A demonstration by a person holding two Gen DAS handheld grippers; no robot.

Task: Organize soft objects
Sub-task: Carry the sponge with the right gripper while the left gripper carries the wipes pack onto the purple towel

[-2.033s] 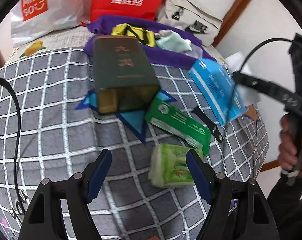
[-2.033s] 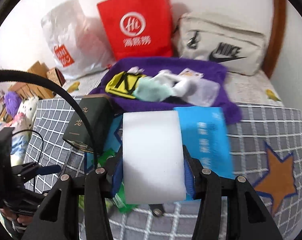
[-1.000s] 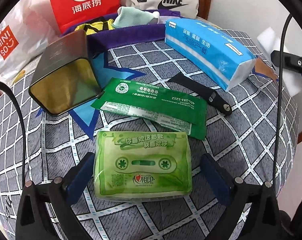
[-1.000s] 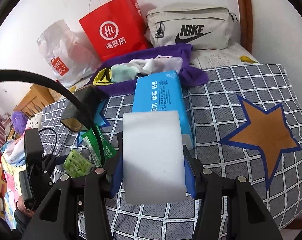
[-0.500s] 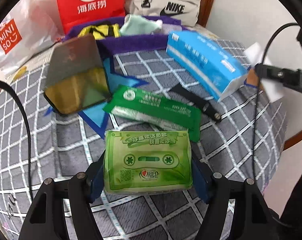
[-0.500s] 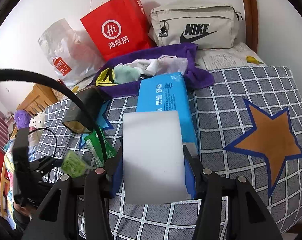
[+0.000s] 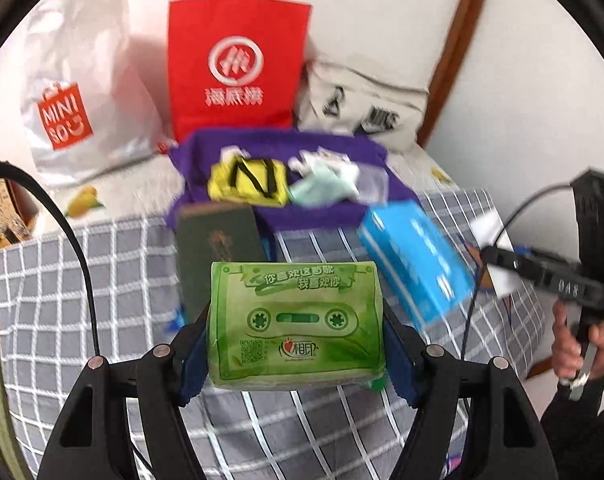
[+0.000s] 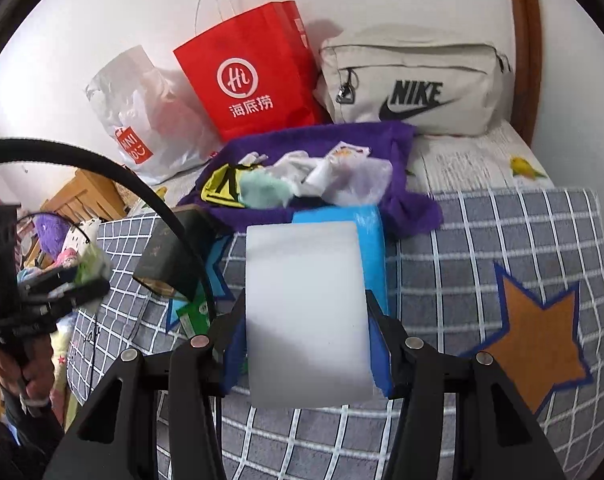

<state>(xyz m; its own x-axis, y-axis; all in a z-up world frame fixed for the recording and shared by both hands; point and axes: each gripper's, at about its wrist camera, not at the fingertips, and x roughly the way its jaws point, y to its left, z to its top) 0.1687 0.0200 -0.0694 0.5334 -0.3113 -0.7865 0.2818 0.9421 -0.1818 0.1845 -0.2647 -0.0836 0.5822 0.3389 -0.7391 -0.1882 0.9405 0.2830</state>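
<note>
My left gripper [image 7: 296,336] is shut on a green tissue pack [image 7: 296,322] and holds it up above the checked bed cover [image 7: 82,288]. My right gripper [image 8: 306,328] is shut on a white sponge block [image 8: 306,312], held above the cover [image 8: 482,240]. A purple cloth [image 7: 334,204] at the back carries a yellow-black item [image 7: 248,182], a mint cloth [image 7: 318,190] and white soft items; it also shows in the right wrist view [image 8: 342,140]. A blue tissue pack [image 7: 418,256] lies right of centre.
A dark green box [image 7: 218,248] lies behind the tissue pack. A red paper bag [image 7: 236,68], a white Miniso bag [image 7: 74,92] and a beige Nike bag [image 8: 414,84] stand against the wall. A green sachet [image 8: 194,312] lies on the cover. The bed edge drops off at right.
My left gripper closed on the green tissue pack and lifted it off the cover, tilting upward. The right gripper kept the white sponge and shifted little.
</note>
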